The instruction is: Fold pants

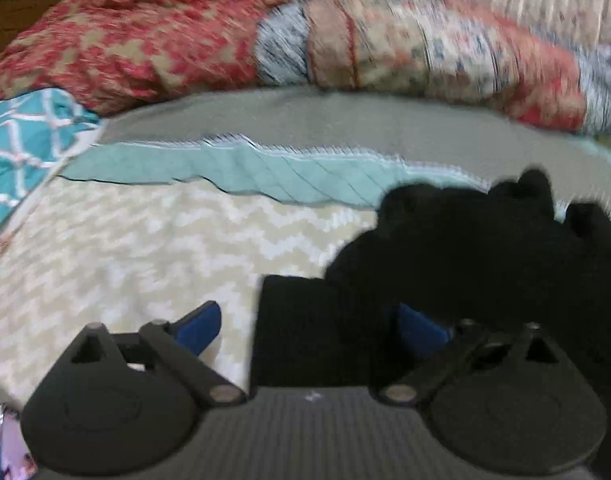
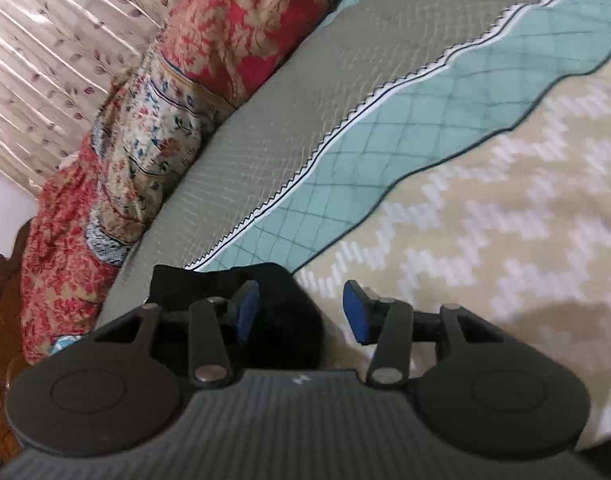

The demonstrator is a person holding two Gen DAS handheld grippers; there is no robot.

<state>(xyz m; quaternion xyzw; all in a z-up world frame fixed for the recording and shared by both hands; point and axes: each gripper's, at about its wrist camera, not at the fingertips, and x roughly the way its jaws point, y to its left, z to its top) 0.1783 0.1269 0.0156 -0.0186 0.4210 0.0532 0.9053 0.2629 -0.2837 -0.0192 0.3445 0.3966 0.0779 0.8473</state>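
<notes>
The black pants (image 1: 465,256) lie bunched on the chevron bedspread, at the right of the left wrist view. My left gripper (image 1: 309,324) is open, with an edge of the pants between its blue fingers (image 1: 199,326), nearer the right one. In the right wrist view, a black part of the pants (image 2: 281,312) lies between and under the blue fingers (image 2: 355,312). My right gripper (image 2: 299,312) is open over that cloth. The view is motion-blurred.
The bedspread (image 2: 485,220) is beige chevron with a teal quilted band (image 2: 405,128) and grey border. A red floral quilt (image 1: 145,40) is heaped along the far side. A teal patterned cloth (image 1: 21,140) lies at the left. A curtain (image 2: 45,40) hangs behind.
</notes>
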